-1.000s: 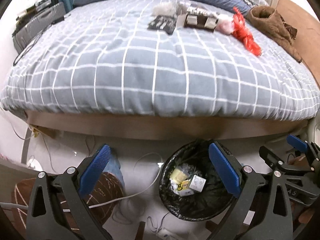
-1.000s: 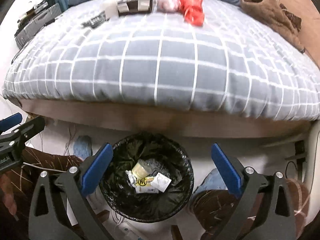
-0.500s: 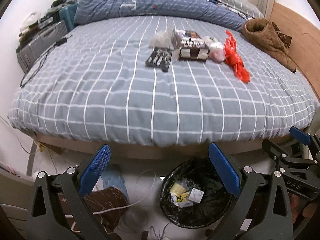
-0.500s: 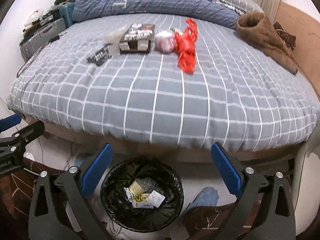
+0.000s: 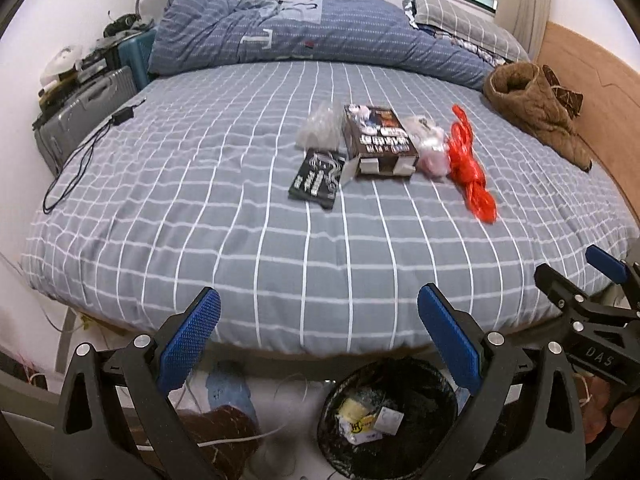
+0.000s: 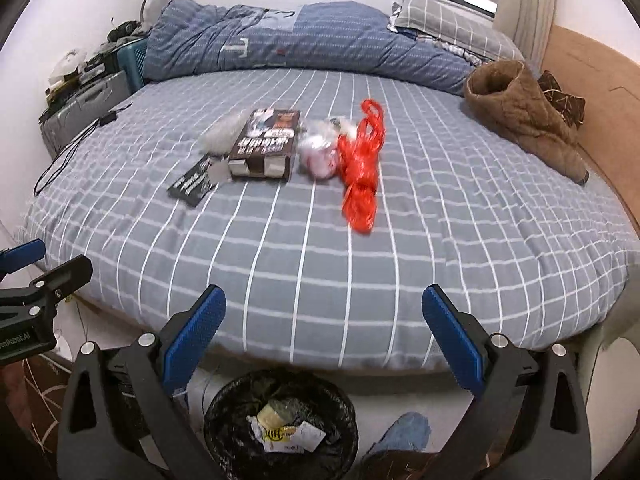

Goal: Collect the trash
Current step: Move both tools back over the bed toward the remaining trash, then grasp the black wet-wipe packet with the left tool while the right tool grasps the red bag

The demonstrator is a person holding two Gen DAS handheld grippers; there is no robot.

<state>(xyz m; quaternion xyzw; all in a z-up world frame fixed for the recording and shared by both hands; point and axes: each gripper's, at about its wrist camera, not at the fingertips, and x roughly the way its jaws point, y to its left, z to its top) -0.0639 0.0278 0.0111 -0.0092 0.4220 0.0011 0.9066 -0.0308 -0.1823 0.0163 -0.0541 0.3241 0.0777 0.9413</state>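
Lying in a row near the middle of the gray checked bed [image 5: 240, 216] are a red bag [image 5: 470, 168], a pink bag [image 5: 432, 148], a dark box [image 5: 378, 138] and a black packet [image 5: 318, 178], while the left gripper [image 5: 320, 344] and right gripper [image 6: 324, 340] hang wide open and empty above the black bin [image 6: 280, 424] at 6 o'clock.

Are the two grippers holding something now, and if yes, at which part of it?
Nothing is held. The left gripper and the right gripper are both open and empty above the bed's edge.
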